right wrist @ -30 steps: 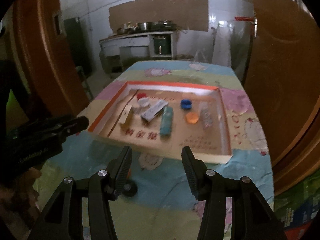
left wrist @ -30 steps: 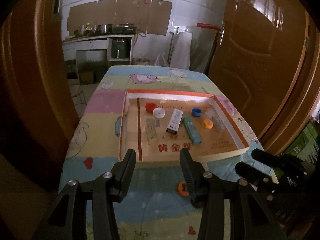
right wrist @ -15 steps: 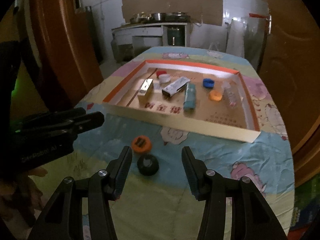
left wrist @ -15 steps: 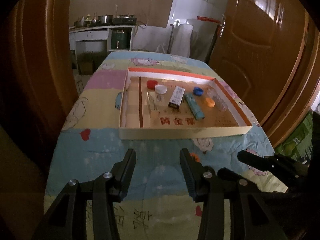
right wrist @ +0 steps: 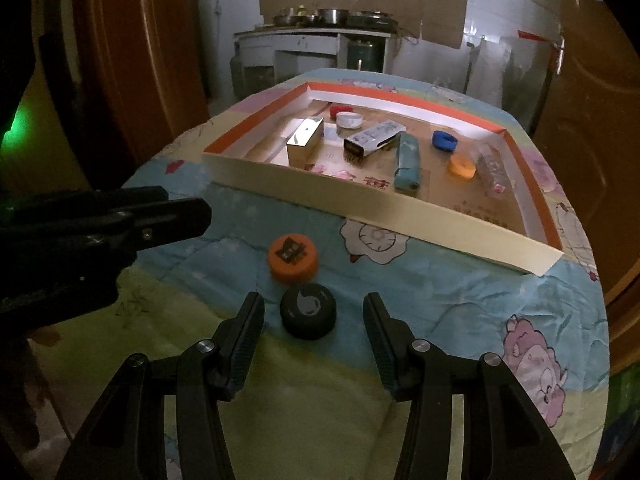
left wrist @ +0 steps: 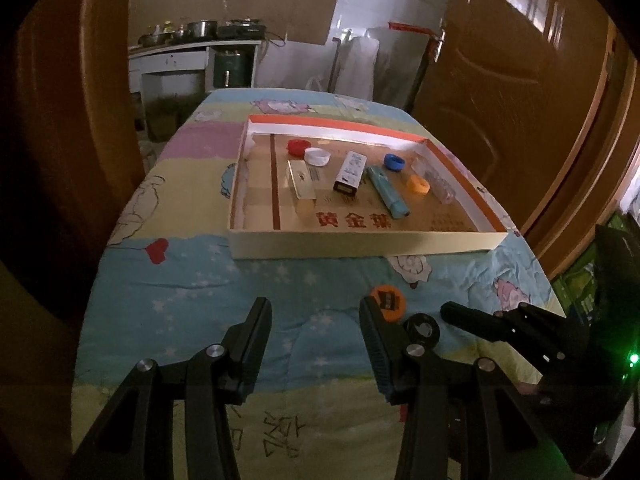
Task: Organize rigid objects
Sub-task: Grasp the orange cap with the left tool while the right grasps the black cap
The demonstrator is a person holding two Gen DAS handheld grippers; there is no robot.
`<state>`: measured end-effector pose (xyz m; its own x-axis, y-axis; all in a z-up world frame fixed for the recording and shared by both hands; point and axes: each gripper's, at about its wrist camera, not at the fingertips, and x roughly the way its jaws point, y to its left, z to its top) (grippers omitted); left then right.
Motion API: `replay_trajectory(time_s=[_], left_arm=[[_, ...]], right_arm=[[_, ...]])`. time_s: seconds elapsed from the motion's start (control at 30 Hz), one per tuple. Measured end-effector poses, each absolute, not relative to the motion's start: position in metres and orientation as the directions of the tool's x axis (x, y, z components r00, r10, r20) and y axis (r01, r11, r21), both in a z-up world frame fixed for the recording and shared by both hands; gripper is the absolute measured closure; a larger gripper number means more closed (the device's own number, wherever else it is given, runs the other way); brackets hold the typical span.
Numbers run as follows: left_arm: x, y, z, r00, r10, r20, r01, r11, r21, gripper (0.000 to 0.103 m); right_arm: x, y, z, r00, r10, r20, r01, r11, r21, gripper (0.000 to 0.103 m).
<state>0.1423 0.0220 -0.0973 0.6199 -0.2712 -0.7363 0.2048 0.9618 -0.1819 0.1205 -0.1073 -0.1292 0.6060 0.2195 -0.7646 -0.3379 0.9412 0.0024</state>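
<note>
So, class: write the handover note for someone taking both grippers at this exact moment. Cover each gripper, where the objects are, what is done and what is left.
Left gripper: open, empty, hovering over the tablecloth short of the tray.
Right gripper: open, empty, with the black cap between its fingers but not gripped.
Orange cap: on the cloth just beyond the black cap, outside the tray.
Tray: already holds the red, white, blue and orange caps, three small boxes and a clear item.
Done: those items are in the tray.
Left: probably close on the black cap, put it in the tray, then the orange cap.
</note>
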Motion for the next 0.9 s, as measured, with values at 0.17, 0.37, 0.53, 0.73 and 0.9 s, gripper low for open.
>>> replay_trajectory(time_s=[0.17, 0.37, 0.53, 0.73, 0.9], left_arm=[[0.146, 0.011, -0.103, 0.595, -0.302, -0.745, 0.253, 0.95, -0.183, 0.057], [0.15, -0.015, -0.107, 0.558, -0.338, -0.758, 0.332, 0.928, -0.169, 0.057], [0.157, -0.035, -0.119, 0.538, -0.316, -0.782, 0.352, 0.927, -0.133, 0.057], [0.167, -0.046, -0.128, 0.536, -0.284, -0.795, 0.343, 0.934, -0.102, 0.057], [0.169, -0.045, -0.129, 0.546, -0.286, -0.788, 0.337, 0.936, -0.106, 0.07]], right_arm=[[0.124, -0.11, -0.132, 0.603, 0.206, -0.771, -0.334, 0.942, -0.01, 0.073], [0.116, -0.134, -0.13, 0.606, 0.175, -0.776, -0.303, 0.953, -0.022, 0.073], [0.109, -0.153, -0.129, 0.614, 0.166, -0.772, -0.269, 0.963, -0.008, 0.073], [0.106, -0.163, -0.131, 0.617, 0.176, -0.767, -0.256, 0.967, 0.016, 0.073], [0.106, -0.166, -0.132, 0.617, 0.187, -0.764, -0.252, 0.967, 0.033, 0.073]])
